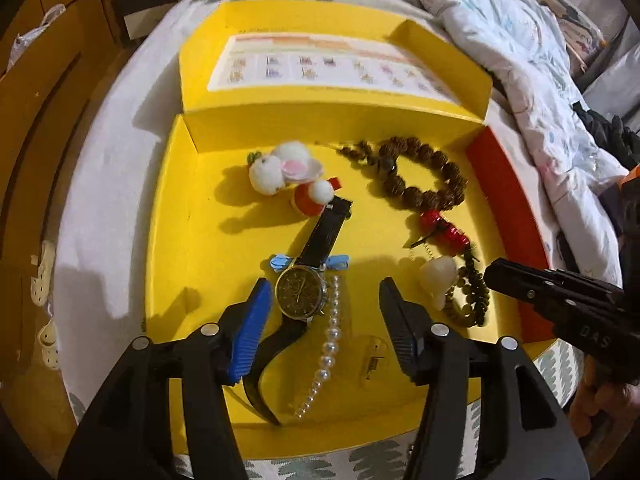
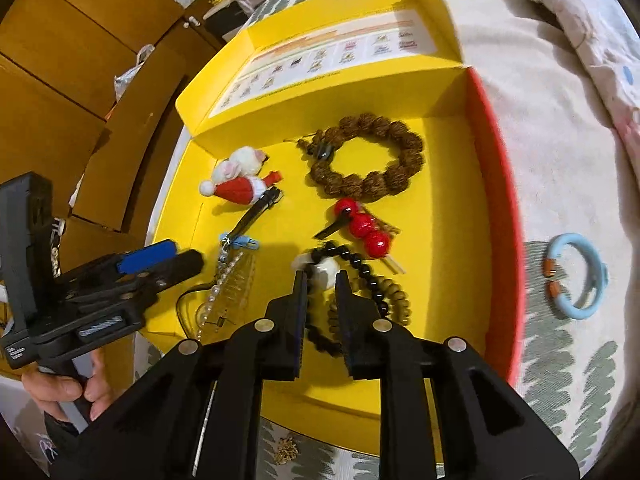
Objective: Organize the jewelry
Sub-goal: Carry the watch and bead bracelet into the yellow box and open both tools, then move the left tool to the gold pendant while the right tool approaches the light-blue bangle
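Jewelry: knobbly brown bead bracelet (image 2: 366, 158), glossy red beads (image 2: 362, 226)

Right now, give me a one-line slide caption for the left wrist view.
Left gripper open above a black watch and pearl strand in the yellow box.

A: What lies in the yellow box (image 1: 176, 208)?

B: A black-strapped watch (image 1: 302, 290), dial up, lies flat near the front, its strap running diagonally. A pearl strand (image 1: 330, 344) lies just beside it. A ring of large brown beads (image 2: 368, 158) rests near the back wall; red beads (image 2: 364, 226) lie in front of it.

A: And the rest?

B: Green and dark beads (image 2: 384, 292) coil with a white ornament (image 1: 438, 280) at the right. A Santa-hat clip (image 2: 236, 190) and white pompoms (image 1: 280, 168) sit at the back left.
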The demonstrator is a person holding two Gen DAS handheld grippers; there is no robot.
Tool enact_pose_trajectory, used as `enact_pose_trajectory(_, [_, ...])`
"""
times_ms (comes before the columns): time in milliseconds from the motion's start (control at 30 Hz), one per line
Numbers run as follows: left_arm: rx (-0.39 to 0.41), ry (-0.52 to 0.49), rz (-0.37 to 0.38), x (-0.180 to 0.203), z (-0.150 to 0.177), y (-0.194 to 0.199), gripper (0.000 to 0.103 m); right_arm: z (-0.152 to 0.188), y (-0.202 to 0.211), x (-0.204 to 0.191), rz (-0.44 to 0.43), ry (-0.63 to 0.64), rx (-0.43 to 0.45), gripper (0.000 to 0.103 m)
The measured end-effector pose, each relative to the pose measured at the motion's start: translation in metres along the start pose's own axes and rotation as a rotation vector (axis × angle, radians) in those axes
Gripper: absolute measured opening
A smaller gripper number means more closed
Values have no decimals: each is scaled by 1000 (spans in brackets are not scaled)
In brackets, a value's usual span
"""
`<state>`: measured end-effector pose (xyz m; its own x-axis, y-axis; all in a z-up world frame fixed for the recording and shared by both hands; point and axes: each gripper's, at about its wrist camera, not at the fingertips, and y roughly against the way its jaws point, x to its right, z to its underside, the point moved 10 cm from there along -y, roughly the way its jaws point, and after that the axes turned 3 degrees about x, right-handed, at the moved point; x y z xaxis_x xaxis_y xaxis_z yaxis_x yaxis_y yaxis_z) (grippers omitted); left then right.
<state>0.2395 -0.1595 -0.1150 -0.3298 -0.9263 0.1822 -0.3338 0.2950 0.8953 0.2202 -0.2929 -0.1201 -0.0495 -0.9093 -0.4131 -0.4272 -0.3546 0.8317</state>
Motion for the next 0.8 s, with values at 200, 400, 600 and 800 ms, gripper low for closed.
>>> enact_pose_trajectory(200, [23,-3,3,4,3,17,56,-3,21,2,-24,-14,42,21])
enact_pose_trajectory(400, [47,-19,21,16,16,43,57,-5,55,9,-22,-26,97,21])
enact_pose_trajectory(600, [14,-78,15,44,52,56,69,2,93,22,15,-32,143,21])
enact_pose_trajectory(800, [-28,-137,50,82,93,58,70,24,116,51,87,-54,146,21])
